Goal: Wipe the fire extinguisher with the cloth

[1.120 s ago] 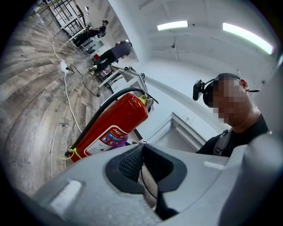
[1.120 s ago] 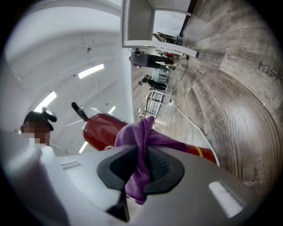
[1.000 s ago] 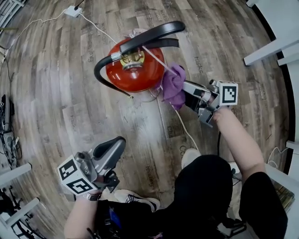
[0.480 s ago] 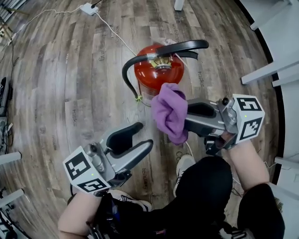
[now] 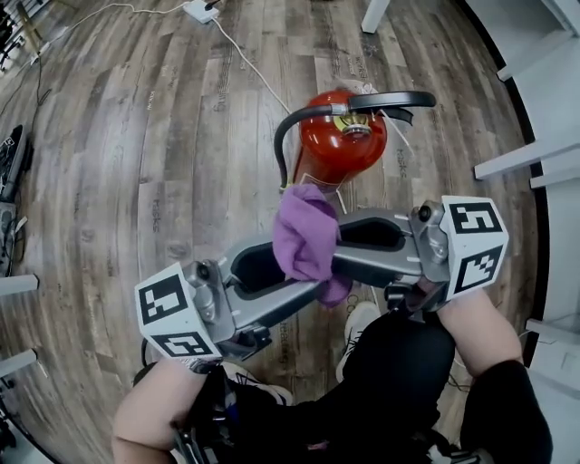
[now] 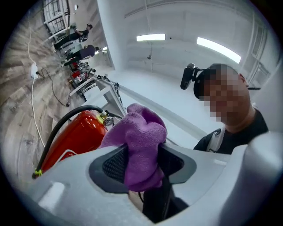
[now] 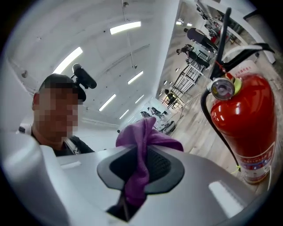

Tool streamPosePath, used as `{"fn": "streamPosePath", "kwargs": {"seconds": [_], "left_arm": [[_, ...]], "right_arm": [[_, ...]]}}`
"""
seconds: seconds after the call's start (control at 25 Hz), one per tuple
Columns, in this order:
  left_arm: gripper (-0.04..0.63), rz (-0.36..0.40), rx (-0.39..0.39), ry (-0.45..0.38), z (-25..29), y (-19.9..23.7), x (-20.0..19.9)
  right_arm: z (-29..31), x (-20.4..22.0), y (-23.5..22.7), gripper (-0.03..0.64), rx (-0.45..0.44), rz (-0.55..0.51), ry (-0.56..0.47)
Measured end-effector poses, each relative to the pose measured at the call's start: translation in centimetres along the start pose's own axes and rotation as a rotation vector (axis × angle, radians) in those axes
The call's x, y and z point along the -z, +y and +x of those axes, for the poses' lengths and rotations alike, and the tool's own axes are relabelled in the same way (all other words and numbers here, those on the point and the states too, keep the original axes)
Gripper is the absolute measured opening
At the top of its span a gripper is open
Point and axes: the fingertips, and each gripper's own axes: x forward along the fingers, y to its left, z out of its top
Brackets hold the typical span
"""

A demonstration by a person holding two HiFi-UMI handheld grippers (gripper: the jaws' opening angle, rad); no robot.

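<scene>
A red fire extinguisher with a black hose and handle stands upright on the wood floor, also seen in the left gripper view and the right gripper view. My right gripper points left and is shut on a purple cloth, held up in front of the extinguisher and apart from it. My left gripper points right toward it; its jaws have just been opening and stand wide, with the hanging cloth between them, not pinched. In the right gripper view the cloth is clamped in the pads.
A white power strip with its cable lies on the floor at the far top. White furniture legs run along the right side. Dark equipment sits at the left edge. The person's shoe is below the grippers.
The right gripper lifted the cloth off the extinguisher's side and carried it up toward the left gripper. The left gripper rose, and its jaws opened around the cloth.
</scene>
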Motion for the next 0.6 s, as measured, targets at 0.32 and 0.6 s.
{"fn": "streamPosePath", "kwargs": {"seconds": [0.32,0.6], "left_arm": [[0.103,-0.105,-0.009,-0.098,-1.4,0.8,-1.8],[0.096,-0.06,-0.074,-0.152,-4.5,3.6,-7.0]], "right_arm": [[-0.2,-1.5,0.2,0.11,0.022,0.017,-0.058],[-0.5,-3.6,6.5,-0.003,0.159,-0.064,-0.271]]}}
